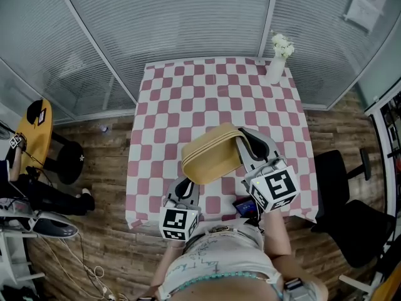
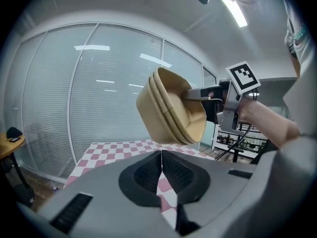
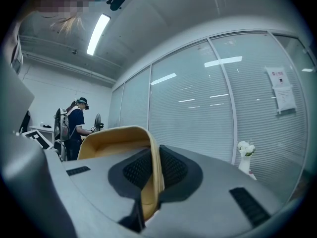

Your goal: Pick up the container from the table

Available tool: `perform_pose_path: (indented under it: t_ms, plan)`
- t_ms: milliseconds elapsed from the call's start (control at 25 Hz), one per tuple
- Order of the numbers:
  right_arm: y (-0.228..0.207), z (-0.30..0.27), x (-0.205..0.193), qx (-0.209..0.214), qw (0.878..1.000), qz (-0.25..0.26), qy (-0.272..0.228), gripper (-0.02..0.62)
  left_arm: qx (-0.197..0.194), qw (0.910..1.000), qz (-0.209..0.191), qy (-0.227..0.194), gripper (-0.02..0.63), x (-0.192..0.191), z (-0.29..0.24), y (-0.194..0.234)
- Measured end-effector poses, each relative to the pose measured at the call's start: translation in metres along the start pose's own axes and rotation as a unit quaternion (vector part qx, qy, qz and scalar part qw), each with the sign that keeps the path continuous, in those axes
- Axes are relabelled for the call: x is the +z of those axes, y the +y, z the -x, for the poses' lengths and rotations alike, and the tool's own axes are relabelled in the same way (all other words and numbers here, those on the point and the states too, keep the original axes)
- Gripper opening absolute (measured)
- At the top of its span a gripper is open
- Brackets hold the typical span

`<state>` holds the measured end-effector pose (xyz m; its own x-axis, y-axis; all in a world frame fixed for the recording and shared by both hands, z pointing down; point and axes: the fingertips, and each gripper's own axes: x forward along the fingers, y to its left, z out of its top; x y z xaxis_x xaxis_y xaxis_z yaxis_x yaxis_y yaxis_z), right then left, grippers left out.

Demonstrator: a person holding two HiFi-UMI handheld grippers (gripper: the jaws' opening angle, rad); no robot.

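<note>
A tan rectangular container (image 1: 211, 153) hangs in the air above the checked table (image 1: 213, 86), tipped on its side. My right gripper (image 1: 240, 141) is shut on its rim; in the right gripper view the thin tan wall (image 3: 154, 172) is pinched between the two black pads. In the left gripper view the container (image 2: 171, 108) floats up and to the right, with the right gripper's marker cube (image 2: 243, 78) behind it. My left gripper (image 1: 185, 190) sits low by the table's near edge, jaws closed together with nothing between them.
A white vase with flowers (image 1: 277, 58) stands at the table's far right corner. Glass partition walls (image 1: 188, 17) run behind the table. A black chair (image 1: 341, 180) is at the right, a yellow stool (image 1: 34, 130) at the left. A person (image 3: 75, 125) stands far off.
</note>
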<state>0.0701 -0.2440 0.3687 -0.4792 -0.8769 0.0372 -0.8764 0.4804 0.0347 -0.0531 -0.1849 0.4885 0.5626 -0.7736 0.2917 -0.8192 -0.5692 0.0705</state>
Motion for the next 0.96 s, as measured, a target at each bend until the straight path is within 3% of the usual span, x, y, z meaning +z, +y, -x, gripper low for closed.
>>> perform_pose_path:
  t_ms: [960]
  plan:
    - [-0.0016,0.0033,0.0031,-0.001,1.0,0.003,-0.001,0.018,-0.002,1.0,0.003,0.007,0.015,-0.0047,0.003,-0.0033]
